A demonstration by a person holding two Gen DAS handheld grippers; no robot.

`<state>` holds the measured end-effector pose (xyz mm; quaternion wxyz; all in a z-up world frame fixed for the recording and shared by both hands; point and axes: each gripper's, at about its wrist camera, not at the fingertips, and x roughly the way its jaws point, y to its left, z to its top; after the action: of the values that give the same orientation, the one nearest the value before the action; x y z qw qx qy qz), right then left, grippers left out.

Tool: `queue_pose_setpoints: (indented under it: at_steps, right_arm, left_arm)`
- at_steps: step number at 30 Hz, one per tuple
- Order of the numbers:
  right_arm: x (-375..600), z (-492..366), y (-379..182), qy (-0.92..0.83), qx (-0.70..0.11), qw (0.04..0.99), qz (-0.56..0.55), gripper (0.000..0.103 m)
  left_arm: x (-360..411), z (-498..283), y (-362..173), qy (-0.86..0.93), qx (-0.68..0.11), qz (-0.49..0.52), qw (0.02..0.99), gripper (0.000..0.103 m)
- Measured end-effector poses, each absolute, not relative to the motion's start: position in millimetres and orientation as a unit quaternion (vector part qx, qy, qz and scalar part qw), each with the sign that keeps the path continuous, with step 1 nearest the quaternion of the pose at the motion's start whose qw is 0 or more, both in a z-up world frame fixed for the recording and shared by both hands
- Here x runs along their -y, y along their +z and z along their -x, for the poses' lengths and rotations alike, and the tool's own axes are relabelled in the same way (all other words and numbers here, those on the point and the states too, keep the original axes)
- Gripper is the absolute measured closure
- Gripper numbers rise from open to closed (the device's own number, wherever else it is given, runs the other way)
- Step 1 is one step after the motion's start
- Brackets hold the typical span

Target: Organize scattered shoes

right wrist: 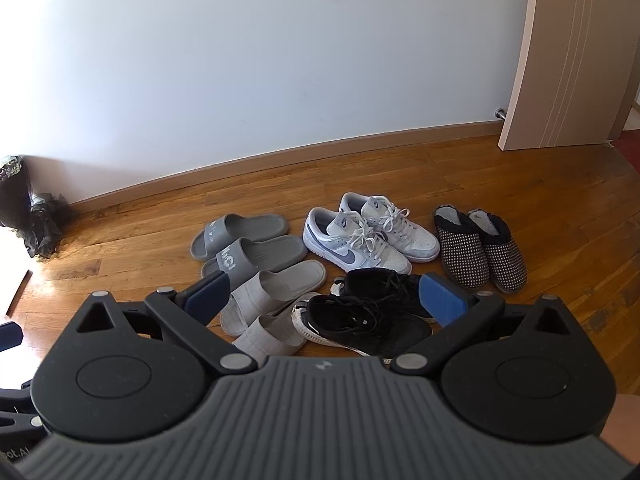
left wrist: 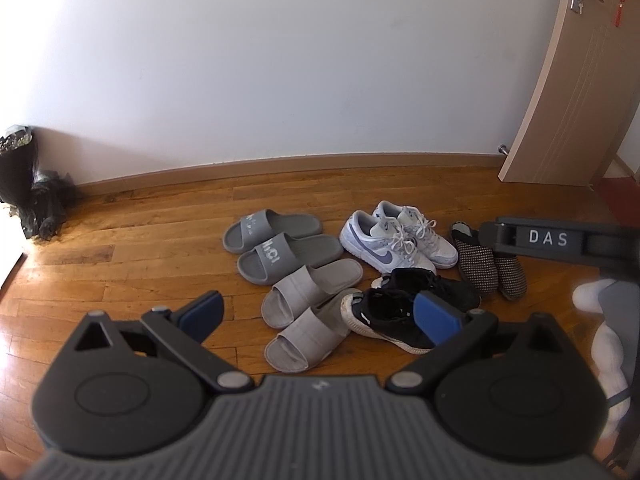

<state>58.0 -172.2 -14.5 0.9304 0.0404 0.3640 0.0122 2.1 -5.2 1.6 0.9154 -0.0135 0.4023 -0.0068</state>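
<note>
A wooden plank floor [right wrist: 460, 184] carries five pairs of footwear grouped at mid-frame: dark grey slides [right wrist: 248, 246] at the left, white-and-blue sneakers [right wrist: 360, 236] in the centre, and dotted black slippers [right wrist: 480, 252] at the right. Just below them lie light grey slides [right wrist: 272, 300] and black sneakers [right wrist: 360, 316], the nearer sneaker's toe touching the nearer light slide. At the far left edge, by the wall, sits a dark crumpled bag [right wrist: 44, 220].

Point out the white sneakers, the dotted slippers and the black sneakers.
white sneakers [right wrist: 352, 240]: right wrist view, on the side of the nearer shoe.
dotted slippers [right wrist: 466, 258]: right wrist view, on the left slipper's toe.
black sneakers [right wrist: 360, 320]: right wrist view, on the nearer shoe's upper.
</note>
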Motion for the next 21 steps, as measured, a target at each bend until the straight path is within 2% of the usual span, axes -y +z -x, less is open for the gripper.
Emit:
queue_pose_setpoints:
  at_steps: [21]
  right_arm:
    - [171.8, -63.2, -10.4, 0.014, -0.363, 0.930, -0.044, 0.001]
  left_arm:
    - [0.0, 3.3, 3.6, -0.011, -0.399, 0.015, 0.917, 0.000]
